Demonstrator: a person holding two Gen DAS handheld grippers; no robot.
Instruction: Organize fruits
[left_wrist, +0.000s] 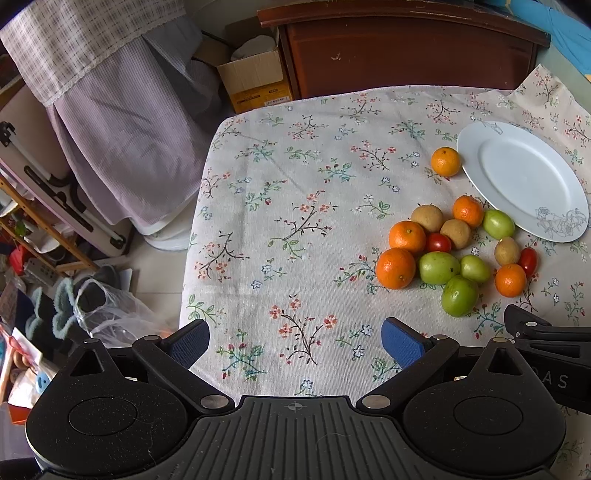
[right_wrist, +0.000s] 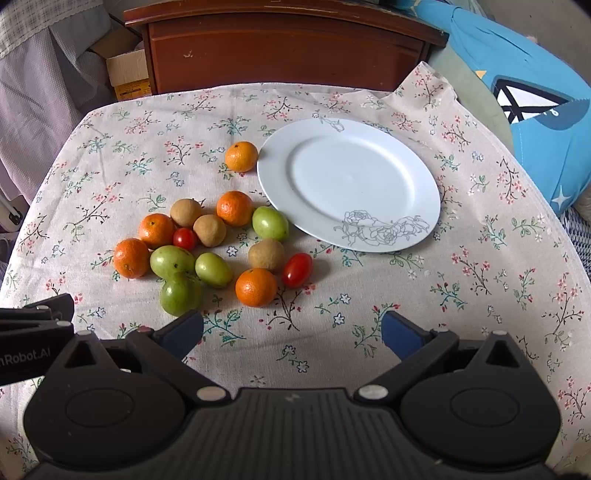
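Observation:
A heap of small fruit lies on the floral tablecloth: several oranges (right_wrist: 255, 287), green fruits (right_wrist: 180, 294), brown fruits (right_wrist: 266, 254) and two red cherry tomatoes (right_wrist: 297, 270). One orange (right_wrist: 241, 156) sits apart, touching the rim of an empty white plate (right_wrist: 424, 177). In the left wrist view the heap (left_wrist: 437, 267) and the plate (left_wrist: 565, 177) are at the right. My left gripper (left_wrist: 295, 345) is open and empty above bare cloth, left of the heap. My right gripper (right_wrist: 291, 334) is open and empty, just in front of the heap.
A brown wooden cabinet (right_wrist: 284, 48) stands behind the table. A blue cushion (right_wrist: 535, 110) is at the right. A cardboard box (left_wrist: 255, 77), draped cloth (left_wrist: 122, 122) and floor clutter (left_wrist: 55, 295) lie beyond the table's left edge.

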